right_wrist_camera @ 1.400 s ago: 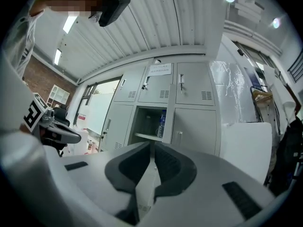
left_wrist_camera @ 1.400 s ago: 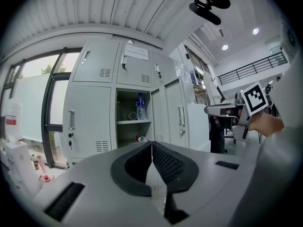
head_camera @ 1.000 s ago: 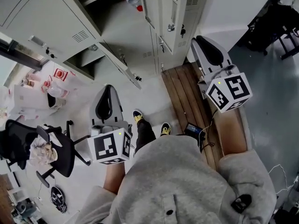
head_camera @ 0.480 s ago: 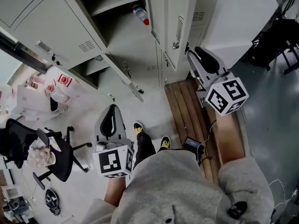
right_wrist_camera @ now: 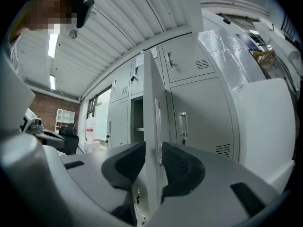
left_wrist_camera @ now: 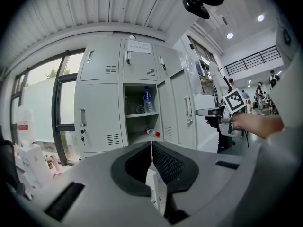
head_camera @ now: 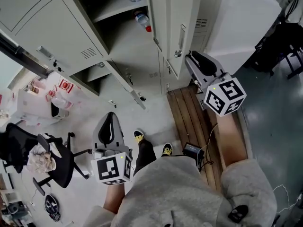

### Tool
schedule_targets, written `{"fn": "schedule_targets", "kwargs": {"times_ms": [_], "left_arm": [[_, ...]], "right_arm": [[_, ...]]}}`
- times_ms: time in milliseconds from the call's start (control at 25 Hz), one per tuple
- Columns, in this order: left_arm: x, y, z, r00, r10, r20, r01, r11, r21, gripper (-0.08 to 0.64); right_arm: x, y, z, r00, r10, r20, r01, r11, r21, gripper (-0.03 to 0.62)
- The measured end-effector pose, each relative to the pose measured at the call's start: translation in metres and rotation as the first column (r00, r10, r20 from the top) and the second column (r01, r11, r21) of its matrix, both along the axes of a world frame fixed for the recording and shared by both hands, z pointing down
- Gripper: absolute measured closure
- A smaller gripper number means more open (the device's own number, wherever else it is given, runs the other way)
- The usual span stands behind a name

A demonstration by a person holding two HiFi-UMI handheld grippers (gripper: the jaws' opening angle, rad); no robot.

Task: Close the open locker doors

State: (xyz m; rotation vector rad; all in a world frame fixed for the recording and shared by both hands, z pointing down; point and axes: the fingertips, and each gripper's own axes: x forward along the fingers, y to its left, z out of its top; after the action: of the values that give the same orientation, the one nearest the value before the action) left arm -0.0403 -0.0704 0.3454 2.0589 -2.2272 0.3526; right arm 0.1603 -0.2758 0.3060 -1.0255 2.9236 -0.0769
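Grey lockers (head_camera: 57, 22) along wall. Pale floor (head_camera: 151, 110) before lockers, wooden slat strip (head_camera: 184, 108) at lockers' right foot. Open locker door (right_wrist_camera: 150, 103) juts from lockers, edge-on between right gripper (right_wrist_camera: 153, 151) jaws, which just opened: released. Left gripper (left_wrist_camera: 151, 148) clenched, empty, well back from lockers. Black chair (head_camera: 23, 145) left of lockers.

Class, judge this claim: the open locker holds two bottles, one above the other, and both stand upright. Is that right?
Not quite: only the upper bottle stands upright; the lower bottle, red-capped, lies on its side. The left gripper view shows it. The rest holds.
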Motion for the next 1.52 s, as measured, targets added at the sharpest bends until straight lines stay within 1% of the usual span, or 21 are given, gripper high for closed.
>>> {"fn": "schedule_targets", "kwargs": {"times_ms": [240, 440, 600, 720, 960, 1120, 1240, 1520], "left_arm": [[-0.004, -0.001, 0.001, 1.0, 0.01, -0.004, -0.01, 1.0, -0.002, 0.548], [-0.012, -0.004, 0.002, 0.999, 0.026, -0.024, -0.026, 1.0, 0.0, 0.548], [-0.022, -0.013, -0.002, 0.999, 0.044, -0.024, -0.043, 0.999, 0.017, 0.548], [-0.028, -0.016, -0.004, 0.998, 0.064, -0.03, -0.063, 0.998, 0.027, 0.548], [-0.051, -0.021, -0.008, 0.996, 0.079, -0.033, -0.078, 0.996, 0.036, 0.548], [-0.067, -0.021, -0.003, 0.996, 0.082, -0.048, -0.082, 0.997, 0.009, 0.548], [-0.079, -0.023, -0.007, 0.995, 0.094, -0.04, -0.092, 0.995, 0.043, 0.548], [-0.103, -0.024, -0.009, 0.993, 0.111, -0.05, -0.109, 0.993, 0.046, 0.548]], "right_arm": [[-0.009, -0.002, 0.001, 0.999, 0.0, -0.038, 0.0, 1.0, 0.01, 0.491], [-0.016, 0.0, 0.0, 0.998, 0.018, -0.066, -0.017, 1.0, 0.013, 0.491], [-0.028, 0.005, 0.0, 0.996, 0.013, -0.088, -0.012, 1.0, 0.008, 0.491], [-0.035, 0.01, 0.0, 0.995, 0.027, -0.092, -0.027, 1.0, 0.009, 0.491], [-0.054, 0.018, 0.0, 0.993, 0.062, -0.098, -0.061, 0.998, 0.014, 0.491], [-0.068, 0.023, 0.0, 0.992, 0.086, -0.092, -0.085, 0.996, 0.013, 0.491], [-0.081, 0.026, 0.0, 0.991, 0.097, -0.093, -0.096, 0.995, 0.016, 0.491], [-0.112, 0.034, -0.002, 0.988, 0.114, -0.104, -0.113, 0.993, 0.013, 0.491]]}}
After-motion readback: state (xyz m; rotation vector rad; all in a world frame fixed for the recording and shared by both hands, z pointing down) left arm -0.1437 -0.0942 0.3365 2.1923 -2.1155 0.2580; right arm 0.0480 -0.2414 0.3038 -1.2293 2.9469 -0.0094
